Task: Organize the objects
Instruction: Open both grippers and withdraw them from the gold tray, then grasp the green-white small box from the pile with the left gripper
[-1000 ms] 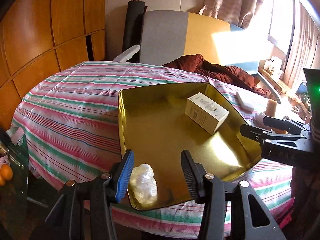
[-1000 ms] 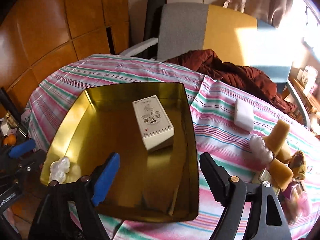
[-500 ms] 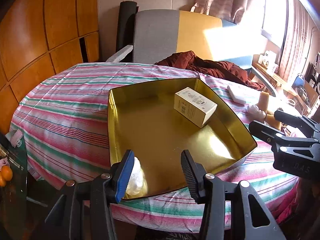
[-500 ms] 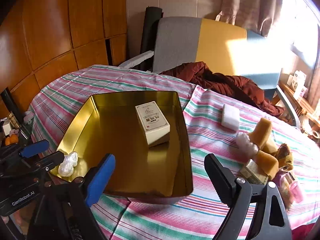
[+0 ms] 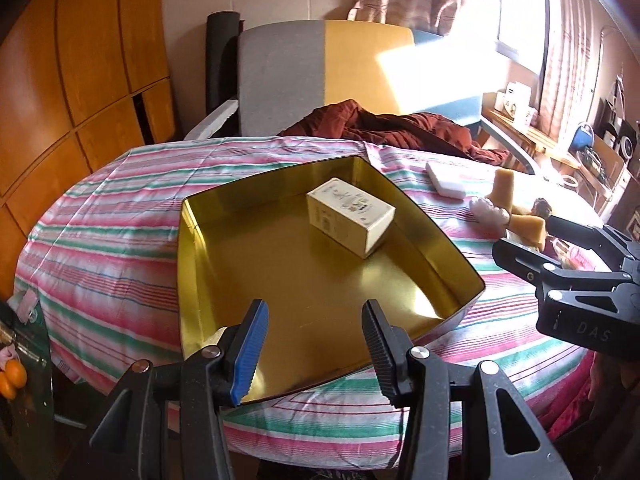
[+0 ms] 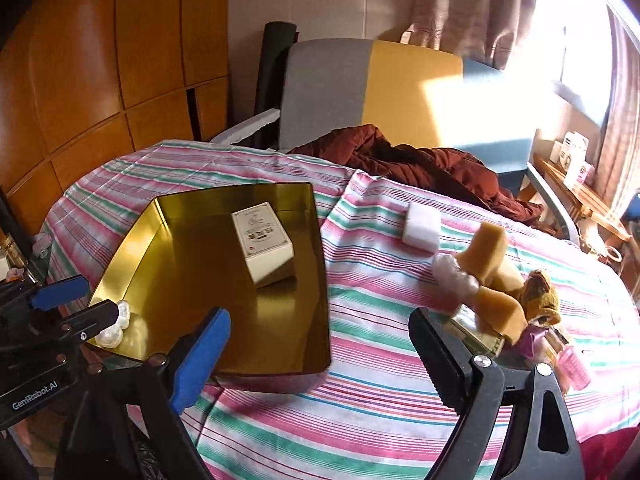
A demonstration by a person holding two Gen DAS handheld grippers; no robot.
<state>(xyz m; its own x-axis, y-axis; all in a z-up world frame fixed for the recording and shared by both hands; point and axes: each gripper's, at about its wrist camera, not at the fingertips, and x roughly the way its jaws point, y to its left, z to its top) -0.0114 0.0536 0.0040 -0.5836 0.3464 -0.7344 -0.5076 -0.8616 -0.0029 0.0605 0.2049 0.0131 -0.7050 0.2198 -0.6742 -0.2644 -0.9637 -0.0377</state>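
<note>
Left wrist view: the left gripper point(image 5: 314, 344) hangs over the near rim of the gold tin tray point(image 5: 320, 296), jaws partly apart with nothing between them. A cream carton point(image 5: 350, 216) lies inside the tray toward its far right corner, long axis running from near left to far right. The right gripper point(image 5: 520, 240) enters from the right edge, over the striped cloth. Beyond the tray on the cloth lie a white block point(image 5: 446, 178) and a cluster of tan foam pieces point(image 5: 520, 216). Right wrist view: the right gripper point(image 6: 320, 344) has just been opening and its jaws now stand wide apart, empty. The loose items lie ahead and to its right: the white block point(image 6: 420, 226) farther off, the tan foam pieces point(image 6: 494, 280) and a folded banknote point(image 6: 480, 336) just beside the right jaw. The tray point(image 6: 224, 280) lies to the left, a small white crinkled lump point(image 6: 116, 324) in its near left corner close to the left gripper point(image 6: 72, 304). Judgement: the right hand is the nearer to the unsorted cluster, and the coming reach would go forward and rightward. The tabletop point(image 6: 380, 400) is round, under a pink, green and white striped cloth; behind stand a grey and yellow armchair point(image 6: 372, 92) draped with a dark red garment point(image 6: 420, 160), wood panelling to the left and a sunlit curtained window to the right.
</note>
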